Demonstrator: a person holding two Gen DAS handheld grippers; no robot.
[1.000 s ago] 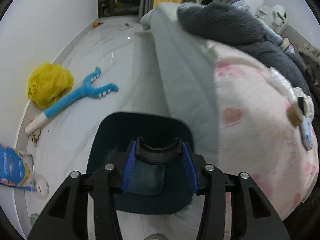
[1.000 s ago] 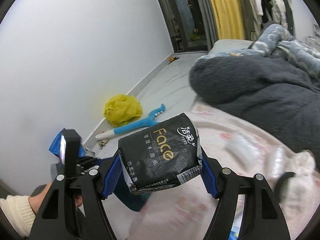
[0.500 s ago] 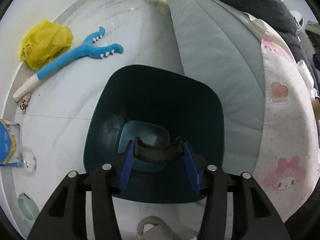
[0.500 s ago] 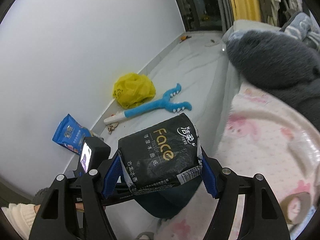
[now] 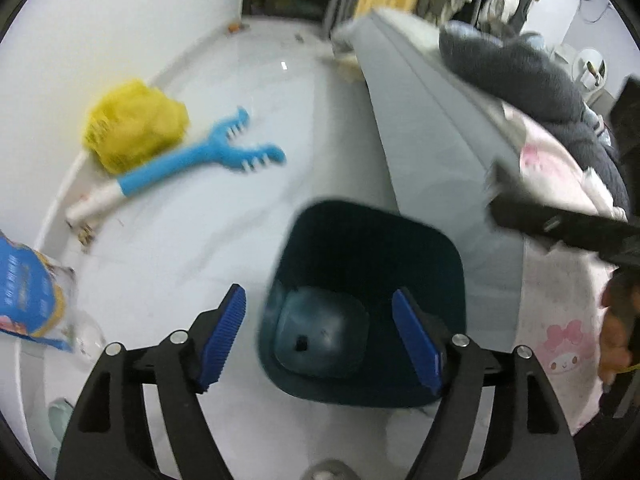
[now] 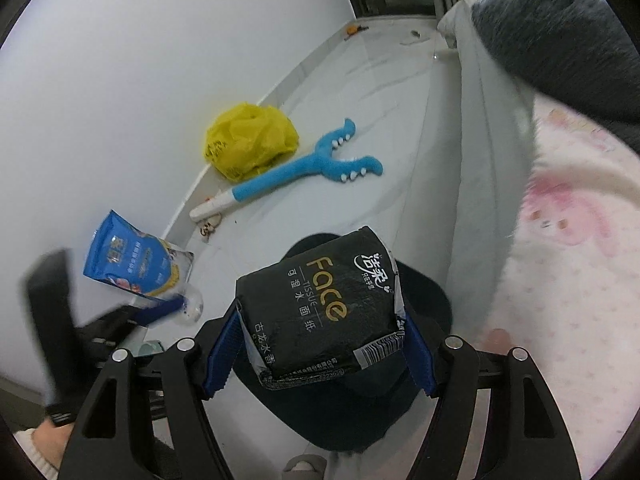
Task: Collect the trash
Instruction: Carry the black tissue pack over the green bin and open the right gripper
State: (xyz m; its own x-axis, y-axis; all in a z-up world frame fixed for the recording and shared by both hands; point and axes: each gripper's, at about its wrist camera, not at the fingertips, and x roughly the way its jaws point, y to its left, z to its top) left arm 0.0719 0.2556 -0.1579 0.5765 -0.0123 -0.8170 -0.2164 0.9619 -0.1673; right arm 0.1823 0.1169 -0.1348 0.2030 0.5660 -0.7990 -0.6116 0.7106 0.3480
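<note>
Your right tongs [image 6: 320, 344] pinch a black tissue pack [image 6: 320, 308] right above the dark bin [image 5: 368, 292] on the floor beside the bed [image 5: 560, 300]; your left tongs [image 5: 320, 336] hang spread and empty; the drop isn't made, and a yellow bag [image 6: 250, 146] and blue pouch [image 6: 136, 266] remain on the floor.

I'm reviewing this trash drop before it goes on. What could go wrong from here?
1. The black Face tissue pack, shut in the right gripper, looks large against the dark teal bin opening; released off-centre, it could catch the rim and fall onto the white floor.
2. The left gripper hangs open right over the bin, so the falling pack or the right gripper might hit it.
3. The left wrist view is motion-blurred; aiming now seems unreliable.
</note>
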